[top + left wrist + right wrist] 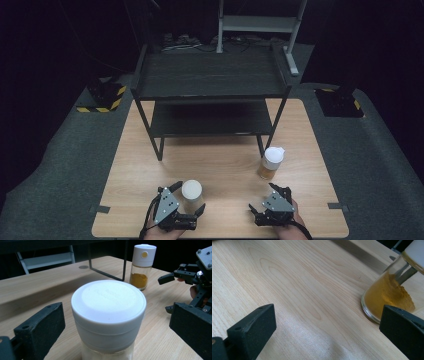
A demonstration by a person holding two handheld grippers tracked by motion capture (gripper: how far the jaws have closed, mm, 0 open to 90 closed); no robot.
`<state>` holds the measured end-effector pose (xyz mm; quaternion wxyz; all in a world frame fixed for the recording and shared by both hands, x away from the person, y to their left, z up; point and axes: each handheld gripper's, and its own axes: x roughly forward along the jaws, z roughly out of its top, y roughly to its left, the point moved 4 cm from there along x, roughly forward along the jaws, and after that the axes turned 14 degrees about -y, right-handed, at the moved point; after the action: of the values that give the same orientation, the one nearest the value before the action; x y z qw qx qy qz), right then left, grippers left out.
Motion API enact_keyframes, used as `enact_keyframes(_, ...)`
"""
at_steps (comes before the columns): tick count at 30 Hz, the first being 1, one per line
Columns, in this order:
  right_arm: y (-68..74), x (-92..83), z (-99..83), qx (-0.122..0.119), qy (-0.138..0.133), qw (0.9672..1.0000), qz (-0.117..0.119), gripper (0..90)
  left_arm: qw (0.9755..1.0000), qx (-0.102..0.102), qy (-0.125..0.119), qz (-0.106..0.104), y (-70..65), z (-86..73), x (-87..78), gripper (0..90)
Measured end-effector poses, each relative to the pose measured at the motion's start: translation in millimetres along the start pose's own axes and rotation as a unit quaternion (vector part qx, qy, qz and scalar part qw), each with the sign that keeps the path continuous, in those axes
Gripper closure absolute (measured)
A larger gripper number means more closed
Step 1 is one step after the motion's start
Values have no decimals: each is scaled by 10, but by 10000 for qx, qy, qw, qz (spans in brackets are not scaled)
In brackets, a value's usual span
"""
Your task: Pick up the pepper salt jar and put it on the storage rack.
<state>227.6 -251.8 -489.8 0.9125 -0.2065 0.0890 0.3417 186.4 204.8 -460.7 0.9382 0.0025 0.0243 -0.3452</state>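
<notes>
left gripper (190, 200): jaws wide, astride white-lidded jar (192, 194), not touching | right gripper (265, 197): jaws wide, holds nothing | spice jar (270, 162): upright on table (225, 165), near right gripper, before shelf (210, 95)

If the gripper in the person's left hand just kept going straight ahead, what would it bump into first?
The left gripper would meet the white-lidded jar almost at once: the jar already stands between its open jaws. The yellow spice jar and black shelf rack stand farther off.
</notes>
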Motion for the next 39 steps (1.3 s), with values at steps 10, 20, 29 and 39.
enact_keyframes(10,1,0,1,2,2,10000,-5,2,9998,-176,5,82,38,-84,41,51)
enact_keyframes(20,0,0,0,13,2,10000,-5,2,9985,-543,59,46,134,-172,66,148)
enact_keyframes(29,1,1,2,3,7,10000,2,2,9981,-609,-27,-86,178,-209,53,261)
enact_keyframes(39,0,0,0,1,1,10000,5,2,9989,-438,-24,-142,182,-211,42,323)
